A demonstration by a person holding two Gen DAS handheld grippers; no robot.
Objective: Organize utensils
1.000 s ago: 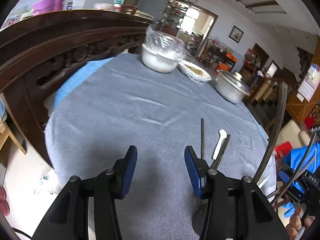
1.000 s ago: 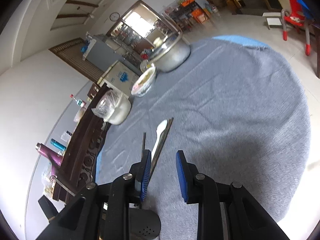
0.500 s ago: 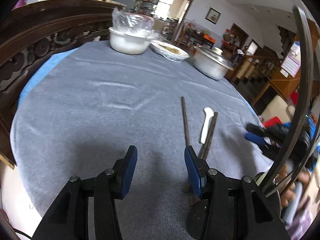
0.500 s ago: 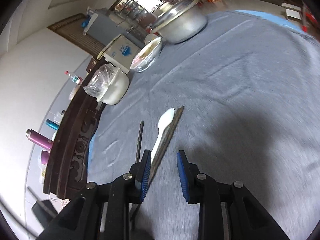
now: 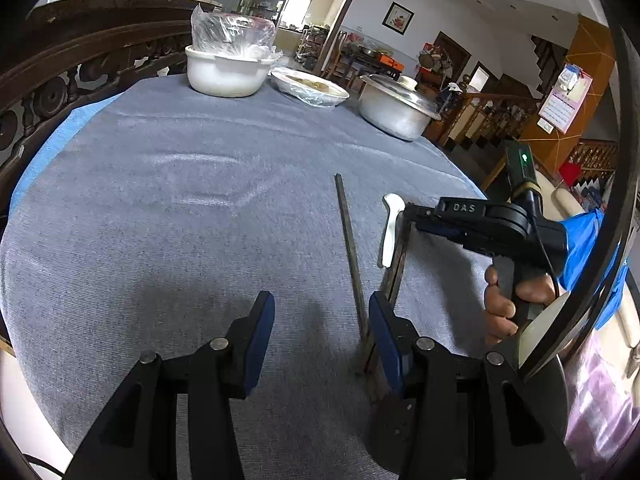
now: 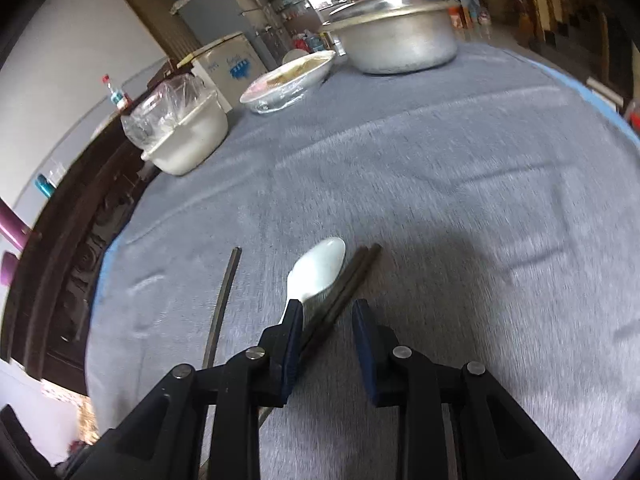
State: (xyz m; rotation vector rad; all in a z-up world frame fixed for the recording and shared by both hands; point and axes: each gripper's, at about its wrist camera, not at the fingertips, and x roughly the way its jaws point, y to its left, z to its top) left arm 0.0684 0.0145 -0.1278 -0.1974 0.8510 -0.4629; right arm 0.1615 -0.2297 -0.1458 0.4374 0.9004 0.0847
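Lying low-centre in the right wrist view: a white spoon, a pair of dark chopsticks touching its right side, and a single chopstick apart to the left, all on the grey tablecloth. Spoon looks ceramic: stiff, smooth, likely slippery and chippable; best pinched on the narrow handle, not the bowl. Chopsticks look light, thin, rigid, prone to roll or scissor; grab mid-length, both together. Right gripper partly open, holding nothing, jaws straddling the paired chopsticks with the left pad at the spoon handle; contact unclear, view blurred. Left gripper about half open, empty, single chopstick running up just inside its right pad. Behind: white pot under plastic, wrapped dish, lidded metal pot. Writing: "DAS" on the right gripper's body; wall calendar upper right unreadable.
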